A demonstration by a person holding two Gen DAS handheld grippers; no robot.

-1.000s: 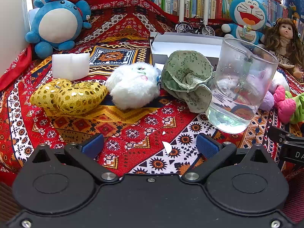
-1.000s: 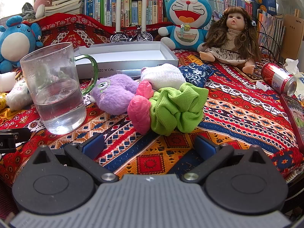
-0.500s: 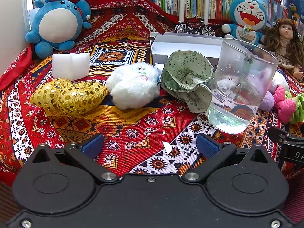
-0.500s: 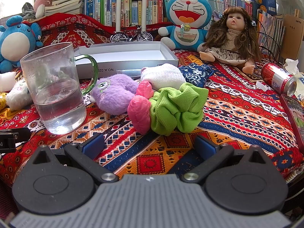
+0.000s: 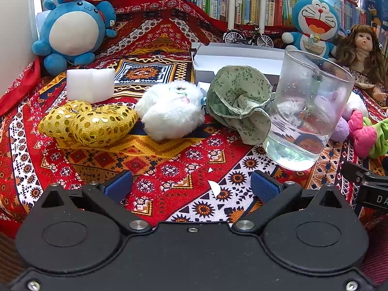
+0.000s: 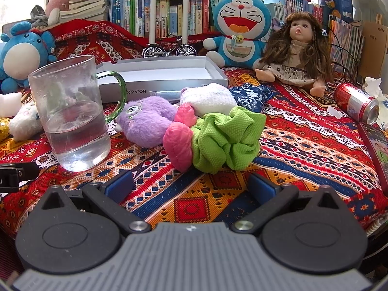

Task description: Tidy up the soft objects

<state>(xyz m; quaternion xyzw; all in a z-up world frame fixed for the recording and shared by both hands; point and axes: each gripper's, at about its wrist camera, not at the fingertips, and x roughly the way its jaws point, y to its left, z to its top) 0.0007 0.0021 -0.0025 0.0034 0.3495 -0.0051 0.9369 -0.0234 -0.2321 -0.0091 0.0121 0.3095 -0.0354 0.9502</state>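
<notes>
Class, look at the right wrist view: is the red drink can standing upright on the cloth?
No, the red drink can lies on its side on the patterned cloth, its end facing the camera.

Two hand-held grippers: the left hand-held gripper [image 5: 191, 185] and the right hand-held gripper [image 6: 190, 185]. One glass mug [image 6: 70, 118] of water. One white box [image 6: 165, 77]. Two scrunchies, green [image 6: 228, 140] and pale floral [image 5: 240, 101]. One doll [image 6: 300, 53]. One red can [image 6: 355, 103]. One toy bicycle [image 6: 168, 48]. One gold sequin heart [image 5: 87, 122]. One white foam block [image 5: 91, 84].
</notes>
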